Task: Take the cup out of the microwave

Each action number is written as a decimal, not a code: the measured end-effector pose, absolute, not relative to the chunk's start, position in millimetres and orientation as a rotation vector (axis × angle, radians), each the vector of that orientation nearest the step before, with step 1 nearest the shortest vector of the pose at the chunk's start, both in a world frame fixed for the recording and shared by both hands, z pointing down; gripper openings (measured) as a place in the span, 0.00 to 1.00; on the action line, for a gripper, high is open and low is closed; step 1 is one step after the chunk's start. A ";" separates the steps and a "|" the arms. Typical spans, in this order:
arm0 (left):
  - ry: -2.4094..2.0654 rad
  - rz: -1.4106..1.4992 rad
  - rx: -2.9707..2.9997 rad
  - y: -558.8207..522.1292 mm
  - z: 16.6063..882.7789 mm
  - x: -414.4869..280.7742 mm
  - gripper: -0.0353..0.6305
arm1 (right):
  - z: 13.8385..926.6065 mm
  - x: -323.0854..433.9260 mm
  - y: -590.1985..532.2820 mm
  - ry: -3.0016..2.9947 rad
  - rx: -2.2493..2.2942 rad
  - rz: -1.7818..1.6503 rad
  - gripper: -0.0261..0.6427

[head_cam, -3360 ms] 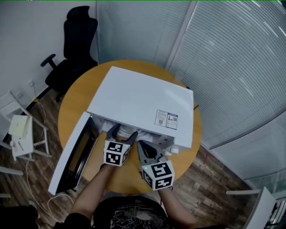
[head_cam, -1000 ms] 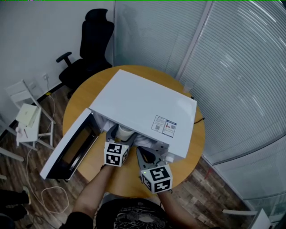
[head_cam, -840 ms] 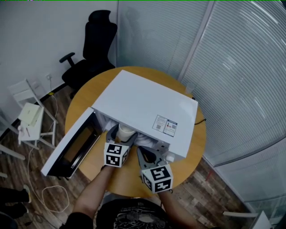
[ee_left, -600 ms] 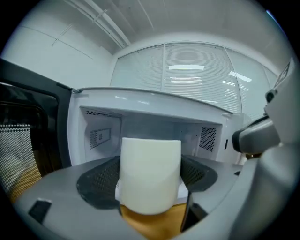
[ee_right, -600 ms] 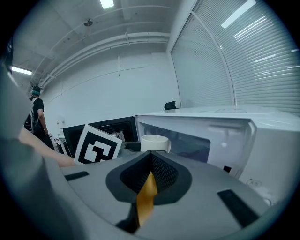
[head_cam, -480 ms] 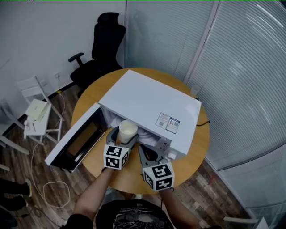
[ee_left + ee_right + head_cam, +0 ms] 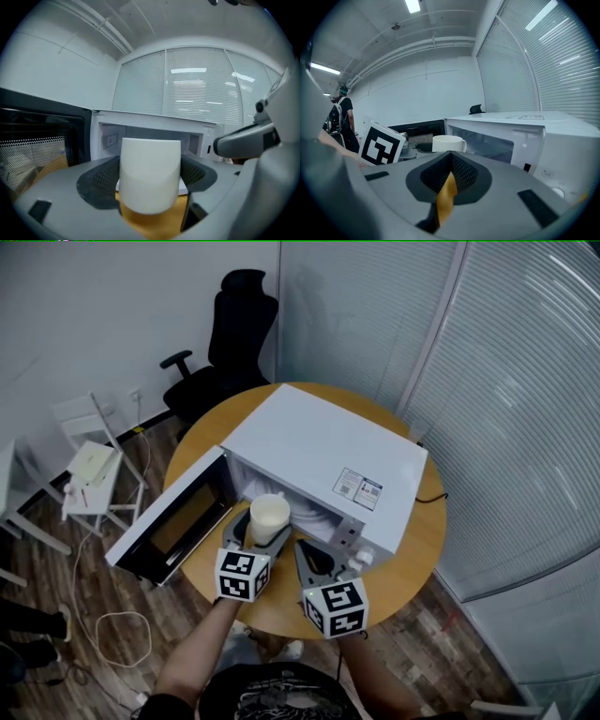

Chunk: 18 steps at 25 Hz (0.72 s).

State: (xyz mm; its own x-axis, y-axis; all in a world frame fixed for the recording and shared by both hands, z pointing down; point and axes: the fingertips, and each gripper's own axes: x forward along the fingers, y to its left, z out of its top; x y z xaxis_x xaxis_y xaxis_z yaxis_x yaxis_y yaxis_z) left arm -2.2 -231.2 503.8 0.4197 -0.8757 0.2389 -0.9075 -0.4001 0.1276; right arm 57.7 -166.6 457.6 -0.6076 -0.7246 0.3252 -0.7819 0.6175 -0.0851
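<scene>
The left tongs (image 7: 262,527) were pinching the white cup (image 7: 269,515) just outside the microwave's (image 7: 319,451) open mouth, over the surface (image 7: 412,549). The right tongs (image 7: 319,564), at the cup's 4 o'clock, were pressed together on nothing. The door (image 7: 173,521) hung open at 9 o'clock.

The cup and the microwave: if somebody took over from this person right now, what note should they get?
Left hand-held gripper: shut on the white cup, upright.
Right hand-held gripper: jaws together, holding nothing, beside the left one.
Microwave stands on the round wooden table; its door is swung wide open.
Done: the cup looks just outside the oven opening, over the table's near edge.
Left: probably set the cup down on the table, release it, and perhaps shut the door.
</scene>
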 end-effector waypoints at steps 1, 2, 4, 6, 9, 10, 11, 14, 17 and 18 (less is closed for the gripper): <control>-1.565 0.192 2.438 -227.6 501.8 -4.1 0.66 | 457.1 56.4 -164.9 -2.586 1.231 0.321 0.06; -1.566 0.189 2.439 -224.2 500.1 -6.1 0.66 | 456.8 55.0 -163.1 -2.586 1.232 0.322 0.06; -1.569 0.185 2.443 -218.5 497.5 -10.2 0.66 | 456.8 51.9 -159.7 -2.586 1.238 0.323 0.06; -1.571 0.184 2.444 -214.3 495.5 -15.0 0.66 | 456.1 47.9 -156.8 -2.584 1.247 0.322 0.06; -1.561 0.179 2.452 -206.0 492.1 -21.9 0.66 | 454.0 40.5 -151.3 -2.576 1.267 0.321 0.06; -1.554 0.175 2.459 -202.9 490.3 -23.9 0.66 | 452.8 38.0 -149.2 -2.572 1.278 0.320 0.06; -1.546 0.173 2.466 -199.8 488.4 -26.1 0.66 | 451.3 35.5 -147.1 -2.567 1.289 0.319 0.06; -1.521 0.171 2.488 -190.5 483.7 -34.7 0.66 | 448.2 27.3 -140.3 -2.549 1.327 0.308 0.06; -1.487 0.172 2.509 -180.3 479.9 -42.9 0.66 | 445.5 21.5 -133.6 -2.530 1.379 0.306 0.06; -1.475 0.169 2.517 -175.8 478.3 -45.5 0.66 | 444.7 19.3 -130.8 -2.523 1.394 0.305 0.06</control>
State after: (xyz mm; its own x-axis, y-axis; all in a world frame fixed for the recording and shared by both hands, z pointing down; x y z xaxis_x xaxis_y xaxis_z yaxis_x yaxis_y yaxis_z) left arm -45.5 -175.8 478.3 0.4901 -0.8463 0.2087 -0.8716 -0.4726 0.1302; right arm 19.3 -130.8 444.7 -0.5149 -0.7996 0.3090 -0.8503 0.5223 -0.0652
